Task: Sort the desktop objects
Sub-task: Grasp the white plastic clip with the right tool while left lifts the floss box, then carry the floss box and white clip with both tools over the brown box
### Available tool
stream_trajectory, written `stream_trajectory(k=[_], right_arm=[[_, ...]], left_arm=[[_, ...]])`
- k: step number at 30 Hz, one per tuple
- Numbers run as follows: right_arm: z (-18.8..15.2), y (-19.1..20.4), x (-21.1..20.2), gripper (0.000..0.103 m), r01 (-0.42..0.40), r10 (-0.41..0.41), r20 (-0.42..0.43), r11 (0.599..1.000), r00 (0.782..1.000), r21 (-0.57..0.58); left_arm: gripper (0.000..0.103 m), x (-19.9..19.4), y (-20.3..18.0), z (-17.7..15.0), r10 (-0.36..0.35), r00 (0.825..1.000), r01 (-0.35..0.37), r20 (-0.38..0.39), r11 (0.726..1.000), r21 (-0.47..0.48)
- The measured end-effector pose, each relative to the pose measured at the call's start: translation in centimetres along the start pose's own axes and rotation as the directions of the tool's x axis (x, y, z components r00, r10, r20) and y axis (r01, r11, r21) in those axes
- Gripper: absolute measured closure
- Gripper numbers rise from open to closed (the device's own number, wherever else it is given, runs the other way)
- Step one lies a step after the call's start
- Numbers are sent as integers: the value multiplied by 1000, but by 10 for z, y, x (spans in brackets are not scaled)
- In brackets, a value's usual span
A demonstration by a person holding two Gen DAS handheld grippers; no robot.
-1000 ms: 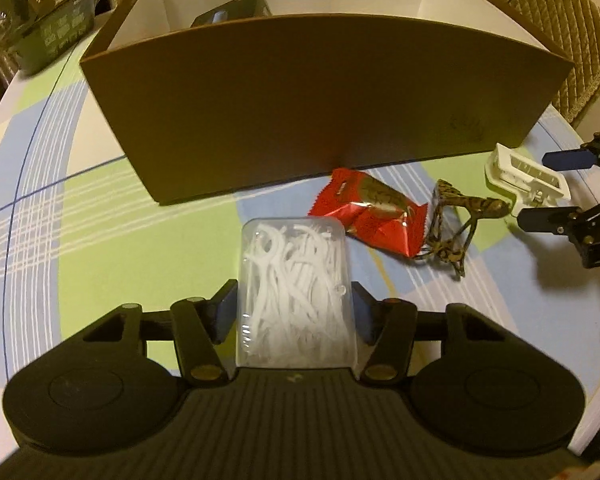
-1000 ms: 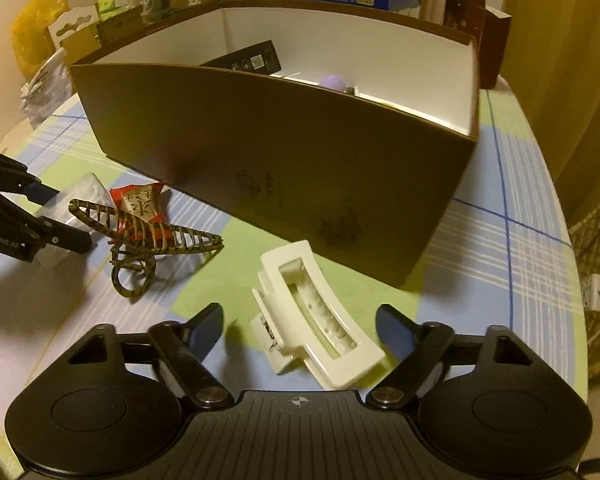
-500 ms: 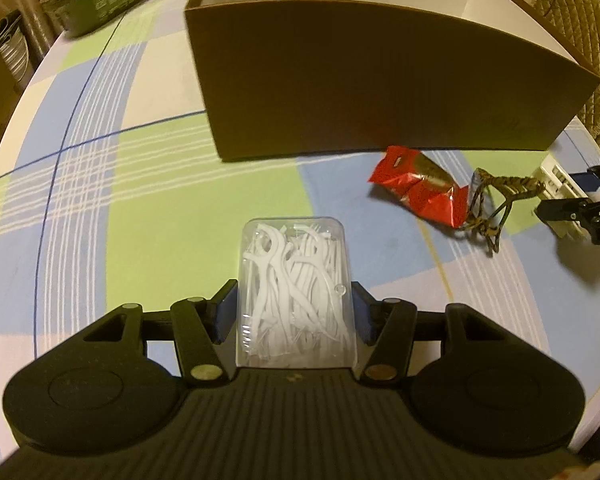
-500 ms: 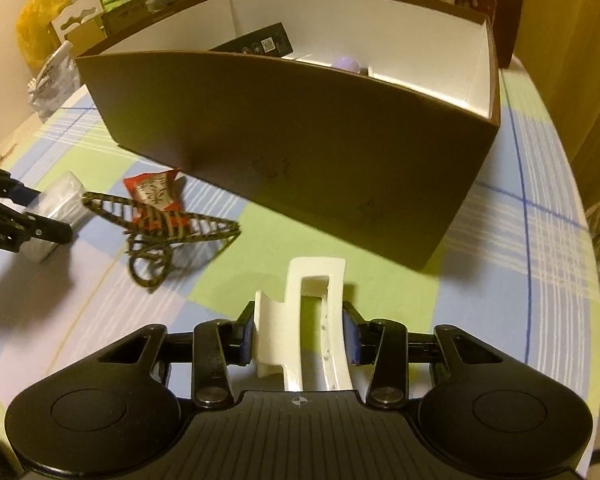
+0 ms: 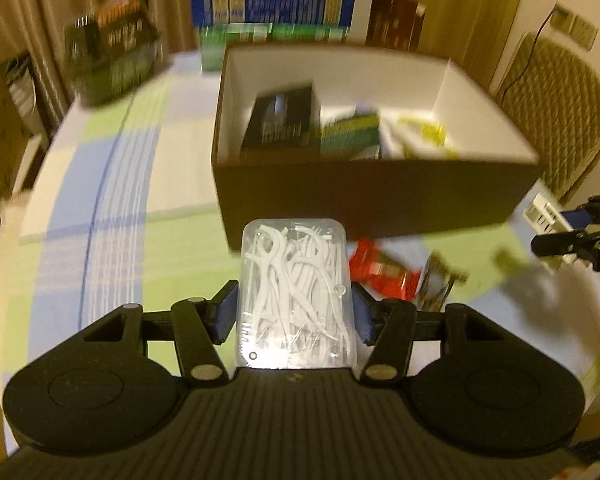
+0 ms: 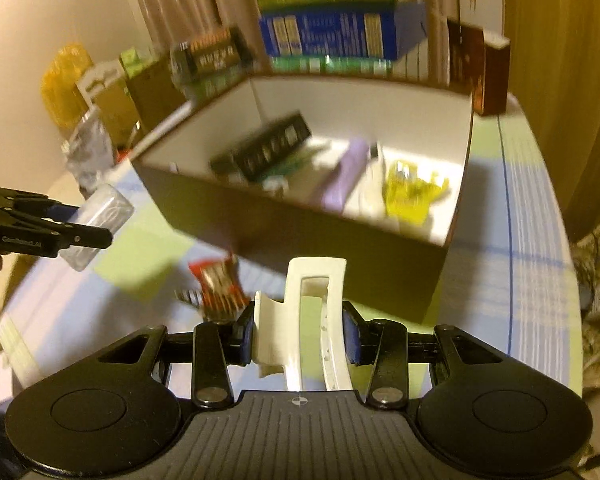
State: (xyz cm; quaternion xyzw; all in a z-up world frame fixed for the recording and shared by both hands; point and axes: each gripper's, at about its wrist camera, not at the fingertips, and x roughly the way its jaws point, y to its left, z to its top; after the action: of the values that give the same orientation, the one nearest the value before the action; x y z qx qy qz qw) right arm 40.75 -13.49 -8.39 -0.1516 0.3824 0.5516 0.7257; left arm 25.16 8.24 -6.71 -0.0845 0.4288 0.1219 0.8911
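Grippers both loaded: my left gripper (image 5: 294,312) clamps the floss-pick case (image 5: 294,292), my right gripper (image 6: 298,336) the white hair claw (image 6: 312,320), both short of the brown box (image 5: 380,196). Box already holds several items; red snack packet (image 6: 218,280) and patterned hair clip (image 5: 440,284) wait on the table (image 5: 112,220)

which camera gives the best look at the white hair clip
The right wrist view: the white hair clip sits centred between the right tool, close up. The left wrist view shows only a small blurred piece at its right edge.
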Motion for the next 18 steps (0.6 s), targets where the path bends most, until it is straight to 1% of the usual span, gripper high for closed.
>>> stream_trajectory(k=[2, 5, 9, 12, 18], right_arm=[[12, -2, -5, 64, -9, 9, 31, 1000, 999, 2], [32, -5, -6, 64, -1, 1, 63, 1000, 998, -11], [57, -10, -1, 64, 16, -13, 94, 999, 995, -29], [72, -13, 10, 64, 42, -38, 101, 998, 994, -41], [92, -23, 33, 64, 64, -61, 99, 997, 993, -33]], left_arm=[[50, -7, -2, 15, -13, 999, 13, 44, 1000, 6], [50, -11, -3, 40, -39, 995, 37, 97, 999, 18], [50, -4, -5, 71, -42, 990, 35, 137, 998, 55], [50, 11, -4, 94, -62, 990, 56, 131, 997, 48], [50, 50, -1, 124, -38, 995, 34, 96, 999, 42]])
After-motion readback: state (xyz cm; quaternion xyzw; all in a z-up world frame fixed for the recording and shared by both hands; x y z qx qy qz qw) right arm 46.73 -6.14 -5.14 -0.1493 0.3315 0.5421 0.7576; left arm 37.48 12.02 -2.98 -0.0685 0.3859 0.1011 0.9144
